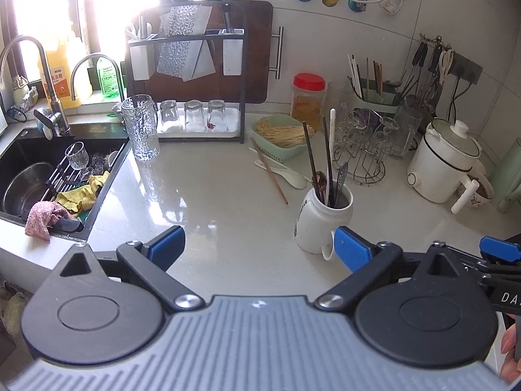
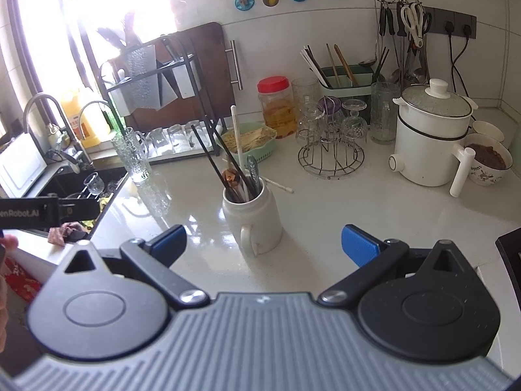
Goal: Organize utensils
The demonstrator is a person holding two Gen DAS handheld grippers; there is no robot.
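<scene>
Two grippers, both spread wide with nothing between the pads: left gripper (image 1: pixel 260 244) and right gripper (image 2: pixel 263 244) hang above the counter (image 1: pixel 202 202), each facing the white mug (image 1: pixel 320 224).

That mug stands upright near the counter's front edge and holds most of the utensils: two dark chopsticks (image 1: pixel 317 159), a white one, a metal spoon (image 1: pixel 342 174) and something brownish I can't make out. From my left cam its handle sits right beside the right pad (image 1: pixel 353 249); whether they touch, I can't tell.

Behind it, a green basket (image 1: pixel 281 137) is full of pale thin sticks. A loose wooden chopstick (image 1: pixel 268 171) and a white spoon (image 1: pixel 283 174) lie flat on the counter between basket and mug.

Further back, a green caddy (image 2: pixel 345 81) has more chopsticks standing in it, and a red-lidded jar (image 2: pixel 276 107) holds something yellow.

My left cam shows the sink (image 1: pixel 49 176) well: steel pot, rack, wine glass, yellow and pink rags. My right cam barely gets that, but it shows a bowl (image 2: pixel 490 163) of brown stuff beside the white cooker (image 2: pixel 429 140).
</scene>
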